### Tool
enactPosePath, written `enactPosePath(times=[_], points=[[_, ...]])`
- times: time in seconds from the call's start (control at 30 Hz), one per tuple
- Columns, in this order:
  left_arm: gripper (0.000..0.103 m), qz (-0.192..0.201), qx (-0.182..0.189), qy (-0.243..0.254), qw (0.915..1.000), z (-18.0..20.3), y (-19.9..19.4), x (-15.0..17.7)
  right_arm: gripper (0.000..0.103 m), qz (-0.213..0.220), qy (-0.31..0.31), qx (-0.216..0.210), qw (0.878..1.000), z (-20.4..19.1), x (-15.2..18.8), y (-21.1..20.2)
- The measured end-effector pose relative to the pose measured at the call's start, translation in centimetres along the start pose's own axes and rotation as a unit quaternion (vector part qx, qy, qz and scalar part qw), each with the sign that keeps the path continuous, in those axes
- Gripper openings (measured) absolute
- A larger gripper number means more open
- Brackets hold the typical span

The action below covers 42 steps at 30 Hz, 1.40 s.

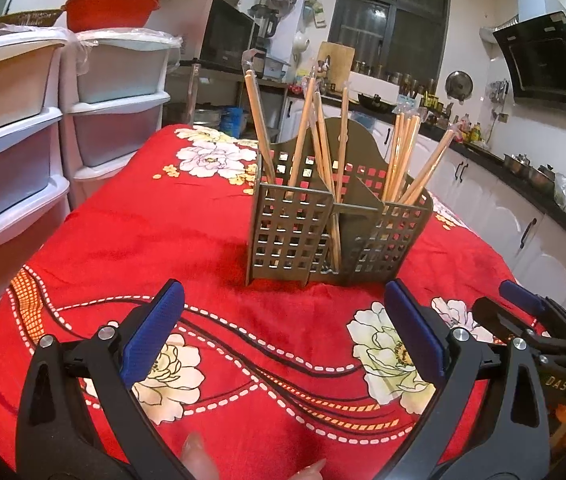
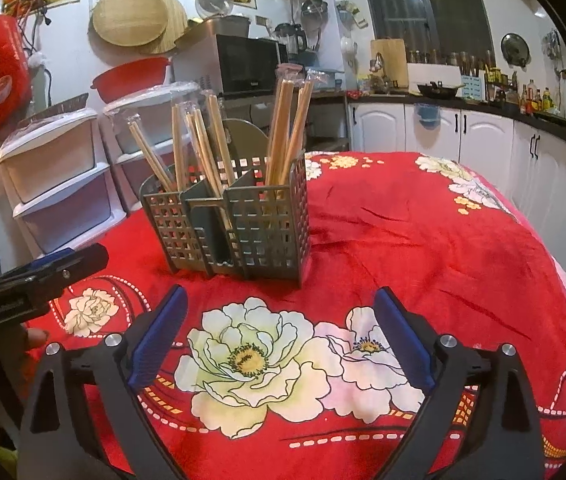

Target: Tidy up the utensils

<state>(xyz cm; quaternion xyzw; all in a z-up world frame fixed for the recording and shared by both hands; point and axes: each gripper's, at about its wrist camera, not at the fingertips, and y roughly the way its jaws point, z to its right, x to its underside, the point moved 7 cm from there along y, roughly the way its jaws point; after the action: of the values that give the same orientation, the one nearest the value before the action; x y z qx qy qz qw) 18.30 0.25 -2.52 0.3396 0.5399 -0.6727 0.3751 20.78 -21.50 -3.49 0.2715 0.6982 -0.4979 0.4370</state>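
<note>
A grey slotted utensil holder [image 1: 295, 232] stands on the red flowered tablecloth; it also shows in the right wrist view [image 2: 267, 232]. Several wooden chopsticks [image 1: 311, 132] in clear wrappers stand upright in its compartments, also seen in the right wrist view [image 2: 287, 128]. My left gripper [image 1: 283, 320] is open and empty, a short way in front of the holder. My right gripper [image 2: 279, 320] is open and empty, in front of the holder and to its right. The right gripper shows at the left wrist view's right edge [image 1: 523, 304]; the left gripper shows at the right wrist view's left edge [image 2: 43, 276].
The table's red cloth [image 2: 423, 240] reaches round edges at the right. White plastic drawer units [image 1: 15, 152] stand left of the table. Kitchen counters with white cabinets [image 2: 483, 132] run along the back and right. A microwave [image 2: 243, 64] sits behind.
</note>
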Motion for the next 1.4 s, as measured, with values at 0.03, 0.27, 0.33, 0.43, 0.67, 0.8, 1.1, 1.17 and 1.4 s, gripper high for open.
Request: enactPosePath(times=[0.03,0.27,0.33,0.43,0.67,0.8,1.1,1.17,1.4], points=[[0.091,0.003,-0.001,0.002,1.0,0.0,0.0,0.1,0.094,0.004,-0.001,0.002,1.0,0.0,0.0,-0.1],[0.091,0.025,-0.003,0.003,0.9997,-0.2,0.0,0.7,0.096,0.024,-0.003,0.002,1.0,-0.1,0.3,-0.2],[0.091,0.027,-0.002,0.002,0.9996,-0.3,0.1,0.9,0.096,0.027,-0.004,0.002,1.0,-0.1,0.3,-0.2],[0.091,0.025,0.0,0.002,0.9997,-0.3,0.3,1.0,0.096,0.03,-0.006,0.003,1.0,-0.3,0.3,-0.3],[0.091,0.028,-0.001,-0.003,0.9996,-0.5,0.2,1.1,0.096,0.03,-0.008,0.006,0.999,-0.3,0.4,-0.2],[0.091,0.026,-0.008,-0.002,0.9996,-0.6,0.3,1.3,0.096,0.029,-0.011,0.006,0.999,-0.4,0.6,-0.1],[0.091,0.026,-0.008,0.001,0.9996,-0.6,0.3,1.3,0.096,0.028,-0.01,0.007,1.0,-0.5,0.6,0.1],[0.091,0.026,-0.009,0.0,0.9996,-0.6,0.3,1.3,0.096,0.028,-0.01,0.008,1.0,-0.5,0.6,0.1],[0.091,0.027,-0.009,0.001,0.9996,-0.6,0.3,1.3,0.096,0.028,-0.006,0.009,1.0,-0.4,0.7,0.1]])
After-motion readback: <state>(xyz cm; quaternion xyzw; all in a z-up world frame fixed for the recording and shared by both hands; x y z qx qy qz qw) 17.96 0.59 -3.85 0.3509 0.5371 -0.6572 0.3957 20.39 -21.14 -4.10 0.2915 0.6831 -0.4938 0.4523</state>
